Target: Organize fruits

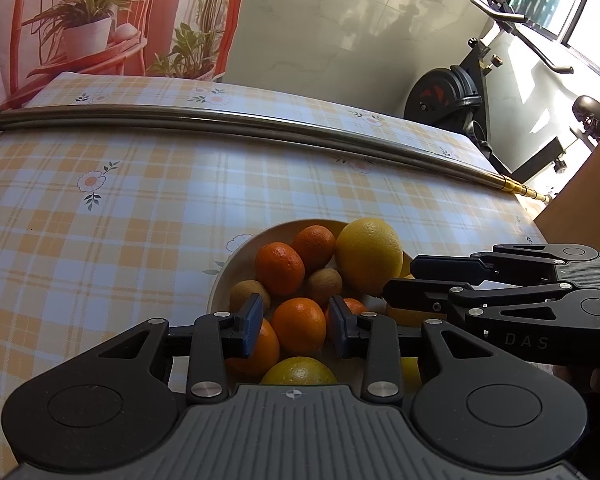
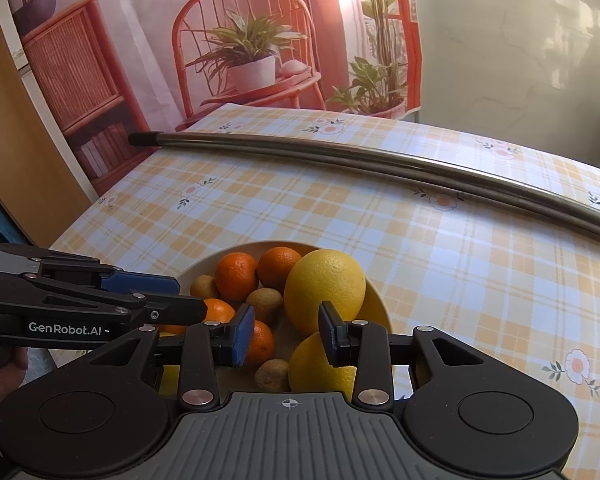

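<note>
On the checked tablecloth (image 1: 120,208), low centre of both views, the fruit bowl (image 2: 380,312) is sitting.
My left gripper (image 1: 296,326) and right gripper (image 2: 286,336) are hovering over it, jaws open, holding nothing; metal rods (image 2: 380,162) are lying beyond, a plant backdrop (image 2: 240,40) hanging behind.

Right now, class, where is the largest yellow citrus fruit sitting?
In the right wrist view the large yellow citrus lies in the bowl, on its right side, beside two mandarins and a kiwi.
</note>
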Tool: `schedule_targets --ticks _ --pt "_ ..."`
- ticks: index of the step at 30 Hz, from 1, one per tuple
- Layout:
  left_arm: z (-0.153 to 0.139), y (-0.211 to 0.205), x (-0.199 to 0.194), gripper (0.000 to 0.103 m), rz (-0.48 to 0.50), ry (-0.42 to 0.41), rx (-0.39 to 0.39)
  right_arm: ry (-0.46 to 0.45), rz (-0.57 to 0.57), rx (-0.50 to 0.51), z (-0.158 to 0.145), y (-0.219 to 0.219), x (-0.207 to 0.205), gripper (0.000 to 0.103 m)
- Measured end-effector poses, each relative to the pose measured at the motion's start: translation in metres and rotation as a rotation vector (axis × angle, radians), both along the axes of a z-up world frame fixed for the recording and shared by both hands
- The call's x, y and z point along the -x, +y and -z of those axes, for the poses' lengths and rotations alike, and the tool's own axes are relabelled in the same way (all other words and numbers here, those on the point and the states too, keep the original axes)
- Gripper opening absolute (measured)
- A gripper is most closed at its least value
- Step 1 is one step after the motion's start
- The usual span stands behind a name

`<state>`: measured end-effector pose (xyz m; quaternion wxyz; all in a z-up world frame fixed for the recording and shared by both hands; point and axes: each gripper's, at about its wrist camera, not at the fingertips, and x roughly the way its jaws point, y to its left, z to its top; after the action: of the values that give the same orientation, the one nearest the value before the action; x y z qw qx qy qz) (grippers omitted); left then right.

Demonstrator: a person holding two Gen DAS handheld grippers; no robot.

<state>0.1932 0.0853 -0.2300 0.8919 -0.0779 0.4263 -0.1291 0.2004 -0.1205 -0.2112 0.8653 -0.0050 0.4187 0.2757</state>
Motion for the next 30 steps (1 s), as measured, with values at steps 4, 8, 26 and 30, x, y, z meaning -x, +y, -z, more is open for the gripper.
schedule_targets --ticks 4,8,26,30 --pt "-0.007 0.002 0.004 0.038 -0.013 -0.019 -0.004 -0.005 0.007 0.006 -0.004 -0.001 0.002 0.033" --pt "-0.014 0.001 0.009 0.038 -0.019 -0.039 -0.01 -0.03 0.022 -0.001 -0.01 -0.005 0.007 0.046" --pt "-0.032 -0.001 0.02 0.093 -0.062 -0.082 -0.067 -0.042 0.126 -0.021 -0.022 -0.032 0.019 0.101" --pt "-0.031 -0.002 0.019 0.098 -0.06 -0.068 -0.068 -0.006 0.143 -0.053 -0.02 -0.04 0.016 0.103"
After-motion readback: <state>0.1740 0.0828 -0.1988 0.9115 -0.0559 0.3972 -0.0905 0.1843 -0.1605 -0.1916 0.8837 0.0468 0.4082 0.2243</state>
